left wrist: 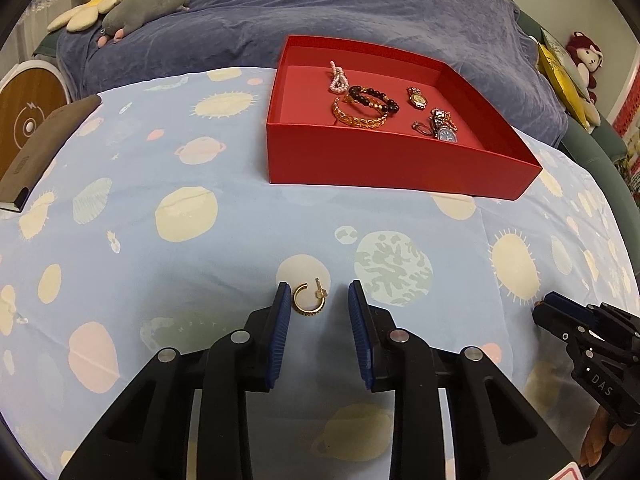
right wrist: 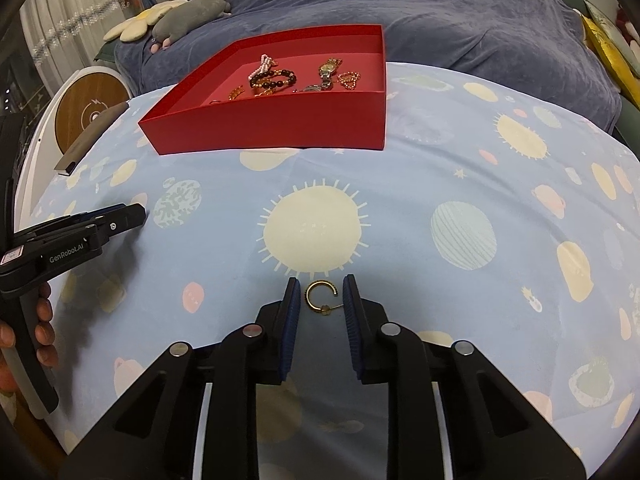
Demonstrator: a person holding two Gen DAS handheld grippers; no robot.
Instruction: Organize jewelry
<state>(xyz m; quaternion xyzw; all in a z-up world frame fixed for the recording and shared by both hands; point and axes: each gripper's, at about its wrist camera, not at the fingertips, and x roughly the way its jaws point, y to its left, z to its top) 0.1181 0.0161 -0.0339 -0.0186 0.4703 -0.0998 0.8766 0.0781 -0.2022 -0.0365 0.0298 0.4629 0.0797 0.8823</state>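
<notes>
Left wrist view: the left gripper [left wrist: 318, 300] stands with its blue-padded jaws apart on either side of a small gold open-hoop earring with a post [left wrist: 309, 299], which lies flat on the pale blue planet-print cloth [left wrist: 160, 184]; neither pad touches it.
Right wrist view: the right gripper [right wrist: 320, 295] is likewise spread wide around a second gold open-hoop earring [right wrist: 321, 298], whose post points toward the right pad.
Where the rest sits: the shallow red cardboard box [left wrist: 400, 172] stands farther up the cloth, well apart from both earrings.
Step in hand, as I judge it: both tools are lined up to pinch, with nothing gripped yet.
Risk, flat hoop: the earrings are thin and lie low; pads closing above them would likely meet over nothing, or tip a hoop on edge and flick it away.
Risk, cloth: pressing low enough to catch the metal may pinch a fold of fabric too and drag it.
Risk, post: the right earring's thin post could catch the pad and twist the hoop out as the jaws close.
Count, earrings on cloth: two, one per gripper.
Count, in the box: a pink bead strand [left wrist: 338, 78], a dark bead bracelet [left wrist: 374, 98], a gold bangle [left wrist: 358, 114], two watches for sure; a few smaller pieces are too tangled to count.
Count, boxes: one.
</notes>
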